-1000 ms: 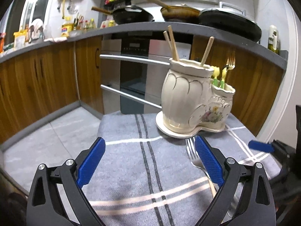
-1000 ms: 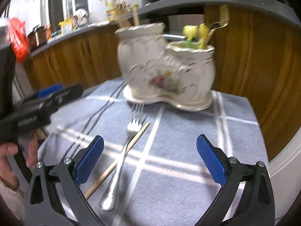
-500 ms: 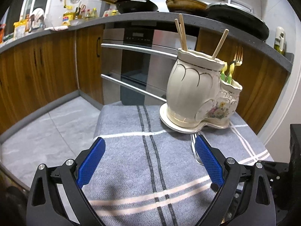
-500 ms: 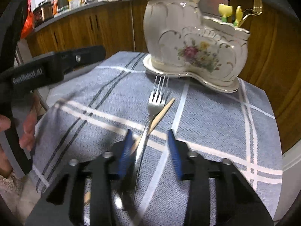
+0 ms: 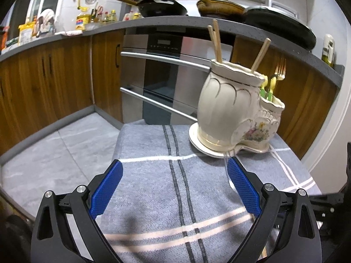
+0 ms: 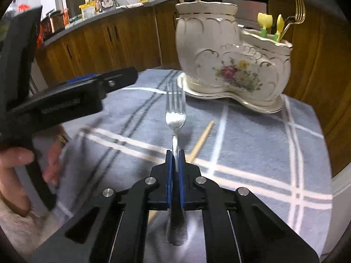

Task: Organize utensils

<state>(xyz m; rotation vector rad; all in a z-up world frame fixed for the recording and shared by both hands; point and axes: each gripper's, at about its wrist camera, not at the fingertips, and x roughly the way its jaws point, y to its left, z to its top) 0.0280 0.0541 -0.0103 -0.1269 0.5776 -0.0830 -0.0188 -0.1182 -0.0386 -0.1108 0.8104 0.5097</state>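
My right gripper [image 6: 174,153] is shut on the handle of a silver fork [image 6: 175,114] and holds it off the grey cloth, tines pointing at the cream ceramic utensil holder [image 6: 230,65]. A wooden chopstick [image 6: 200,141] lies on the cloth just right of the fork. The holder [image 5: 232,114] has a tall compartment with chopsticks [image 5: 216,41] and a low one with a gold fork [image 6: 296,15] and yellow-topped utensils. My left gripper [image 5: 174,188] is open and empty over the cloth, left of the holder; the fork's tines [image 5: 228,160] show by its right finger.
The grey striped cloth [image 5: 153,175] covers a small table whose edges are close on all sides. Wooden cabinets, an oven [image 5: 166,76] and a counter with pans [image 5: 162,6] stand behind. The left gripper's body [image 6: 65,103] and a hand sit left of the fork.
My right gripper has closed on the fork handle and lifted it off the cloth. The chopstick stays on the cloth. The left gripper has drawn back a little and stays open.
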